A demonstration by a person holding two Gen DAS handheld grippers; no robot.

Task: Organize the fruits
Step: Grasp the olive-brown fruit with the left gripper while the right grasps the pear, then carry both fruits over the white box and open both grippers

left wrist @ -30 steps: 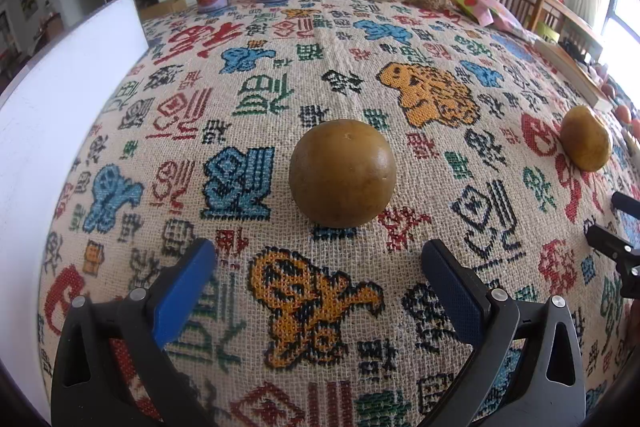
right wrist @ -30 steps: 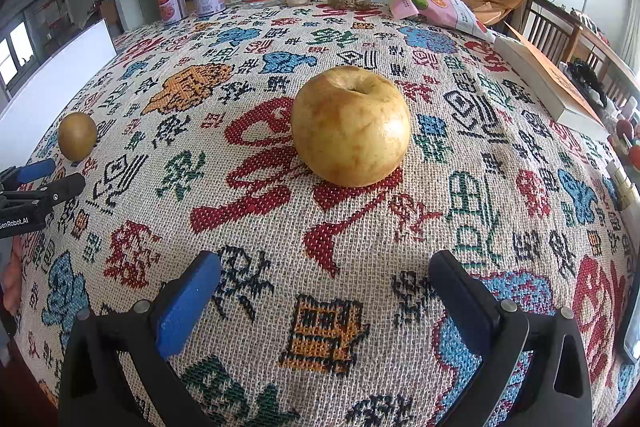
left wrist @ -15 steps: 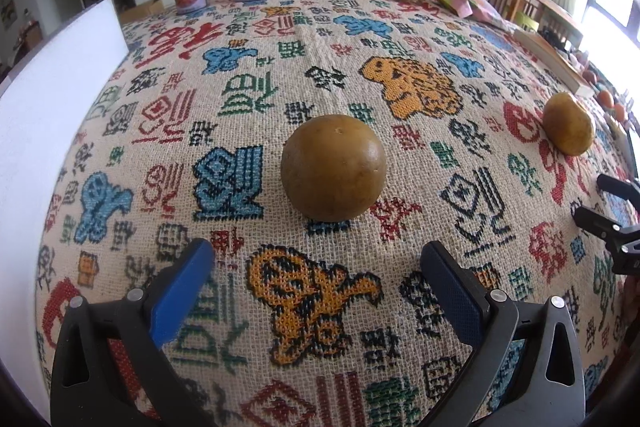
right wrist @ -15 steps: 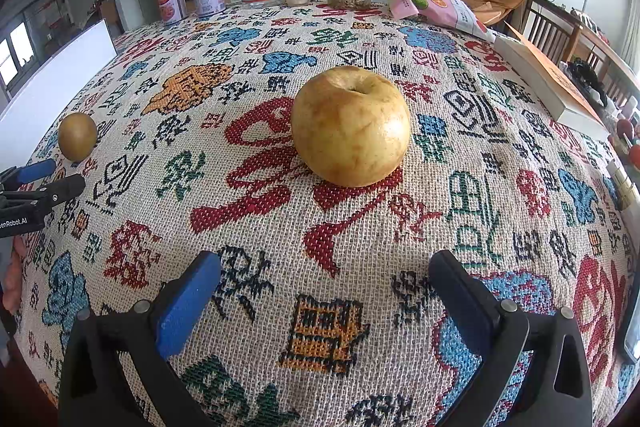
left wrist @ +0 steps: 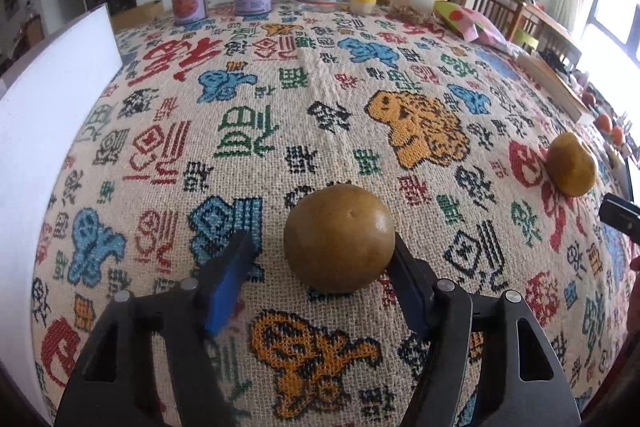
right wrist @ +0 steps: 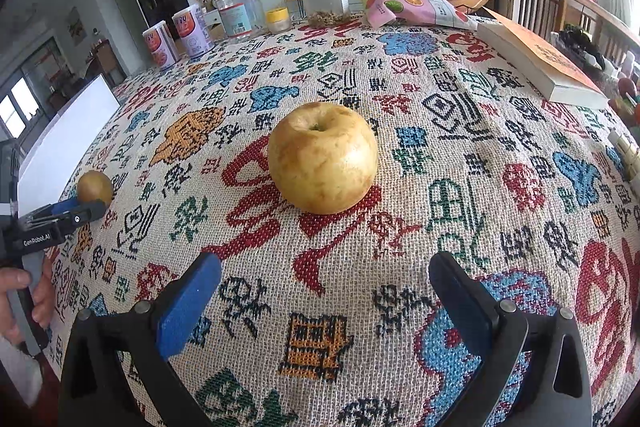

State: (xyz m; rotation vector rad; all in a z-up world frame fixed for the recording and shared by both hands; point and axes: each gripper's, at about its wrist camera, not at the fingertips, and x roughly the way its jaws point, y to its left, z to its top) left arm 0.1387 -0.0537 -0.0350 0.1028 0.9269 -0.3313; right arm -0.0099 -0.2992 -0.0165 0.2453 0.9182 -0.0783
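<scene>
On the patterned surface, the brown round fruit is framed by the left tongs, just narrowed but not yet clamped, so a firmer squeeze seems needed, while the yellow apple lies ahead of the released right tongs.

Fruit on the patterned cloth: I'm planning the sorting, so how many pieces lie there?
2. A brown round fruit lies nearer the white board; a yellow apple sits mid-cloth, apart from it. Small reddish things beyond the cloth may be more.
</scene>
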